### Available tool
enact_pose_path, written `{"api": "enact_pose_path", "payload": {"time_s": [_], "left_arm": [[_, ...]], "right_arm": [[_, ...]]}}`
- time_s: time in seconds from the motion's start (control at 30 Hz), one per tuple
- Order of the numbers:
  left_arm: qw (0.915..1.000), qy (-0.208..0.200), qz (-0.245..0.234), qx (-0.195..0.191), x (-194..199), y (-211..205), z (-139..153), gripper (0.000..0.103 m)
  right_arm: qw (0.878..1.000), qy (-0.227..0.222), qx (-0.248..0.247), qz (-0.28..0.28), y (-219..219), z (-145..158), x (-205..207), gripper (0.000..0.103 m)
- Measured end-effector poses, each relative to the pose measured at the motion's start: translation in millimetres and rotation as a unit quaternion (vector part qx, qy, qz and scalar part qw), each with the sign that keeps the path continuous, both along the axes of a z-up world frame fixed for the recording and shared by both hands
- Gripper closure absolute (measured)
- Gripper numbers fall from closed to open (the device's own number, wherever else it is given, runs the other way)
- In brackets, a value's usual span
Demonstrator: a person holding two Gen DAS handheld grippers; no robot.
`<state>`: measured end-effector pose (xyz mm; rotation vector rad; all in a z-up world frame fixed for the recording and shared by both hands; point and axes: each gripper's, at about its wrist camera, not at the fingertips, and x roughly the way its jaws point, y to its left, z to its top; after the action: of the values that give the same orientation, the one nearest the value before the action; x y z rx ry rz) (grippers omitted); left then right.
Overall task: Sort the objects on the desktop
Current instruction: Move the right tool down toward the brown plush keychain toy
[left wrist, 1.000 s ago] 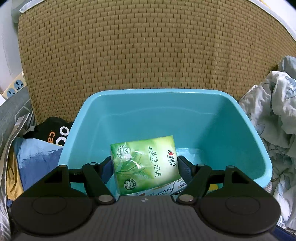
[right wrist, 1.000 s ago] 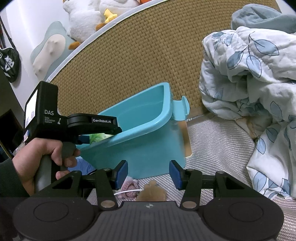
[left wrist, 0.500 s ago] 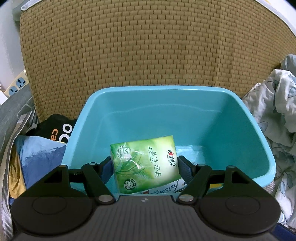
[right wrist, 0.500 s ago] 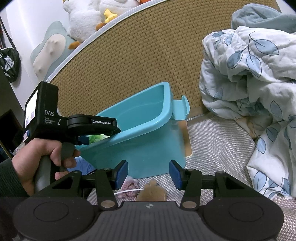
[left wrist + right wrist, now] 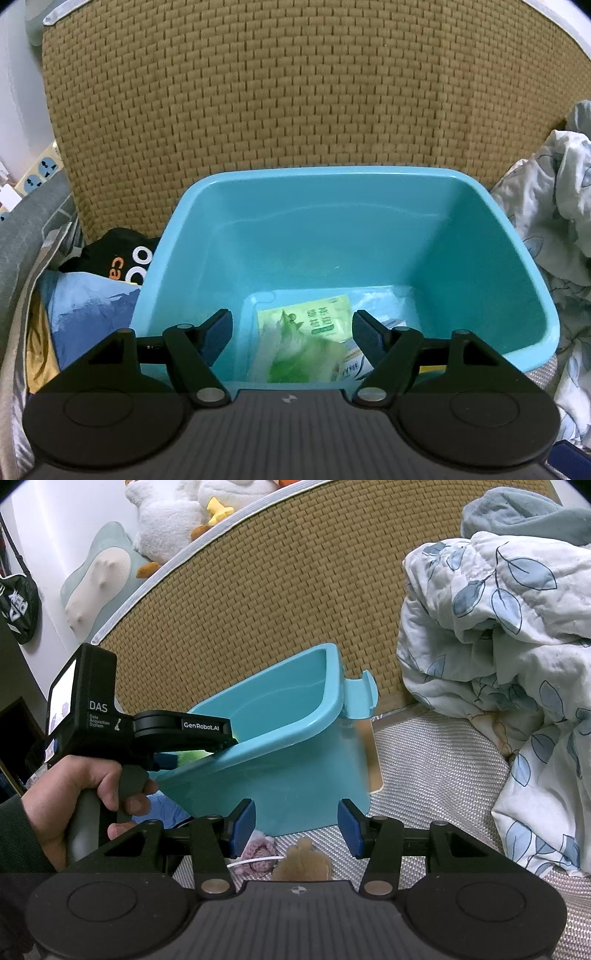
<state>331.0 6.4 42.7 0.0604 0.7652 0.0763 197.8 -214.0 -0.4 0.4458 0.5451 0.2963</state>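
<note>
A turquoise plastic bin [image 5: 517,266] stands against a woven mat. A green tea-print tissue packet [image 5: 306,339] lies blurred inside it, on a white box [image 5: 354,363] at the bin floor. My left gripper [image 5: 291,330] is open and empty over the bin's near rim; it also shows in the right wrist view [image 5: 192,755]. My right gripper [image 5: 297,825] is open and empty, low in front of the bin [image 5: 295,775]. A brown plush toy [image 5: 303,864] and a pink knitted item [image 5: 258,853] with a white cable lie just below it.
A woven mat [image 5: 295,92] rises behind the bin. A leaf-print quilt [image 5: 498,664] is heaped at the right. Black and blue clothes [image 5: 92,288] lie left of the bin. Plush toys [image 5: 177,524] sit above the mat. A power strip [image 5: 37,177] is at far left.
My left gripper opened and let go of the green tissue packet, which dropped into the bin. The right gripper has not moved.
</note>
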Motion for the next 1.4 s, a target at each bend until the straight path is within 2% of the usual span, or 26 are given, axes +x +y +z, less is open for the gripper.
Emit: {"api": "enact_pose_path", "payload": {"time_s": [0.3, 0.6, 0.83, 0.97, 1.1, 1.4], "left_arm": [[0.9998, -0.012, -0.007, -0.012, -10, 0, 9, 0.028], [0.9971, -0.056, -0.036, -0.038, -45, -5, 36, 0.03], [0.9922, -0.101, -0.073, -0.011, -90, -8, 47, 0.03], [0.9896, -0.113, -0.089, -0.001, -119, -4, 37, 0.031], [0.9903, -0.106, -0.09, -0.005, -136, 4, 21, 0.032], [0.9929, -0.103, -0.055, -0.02, -161, 29, -12, 0.036]], "right_arm": [[1.0, 0.0, -0.001, 0.0, 0, 0, -1, 0.05], [1.0, 0.001, -0.008, -0.004, -2, -2, -1, 0.05], [1.0, -0.003, -0.025, 0.0, 0, -4, -1, 0.05], [1.0, -0.005, -0.031, -0.002, -4, -6, 0, 0.05], [0.999, -0.003, -0.046, 0.008, 2, -9, -1, 0.05], [0.995, -0.004, -0.092, 0.046, 35, -19, -2, 0.05]]}}
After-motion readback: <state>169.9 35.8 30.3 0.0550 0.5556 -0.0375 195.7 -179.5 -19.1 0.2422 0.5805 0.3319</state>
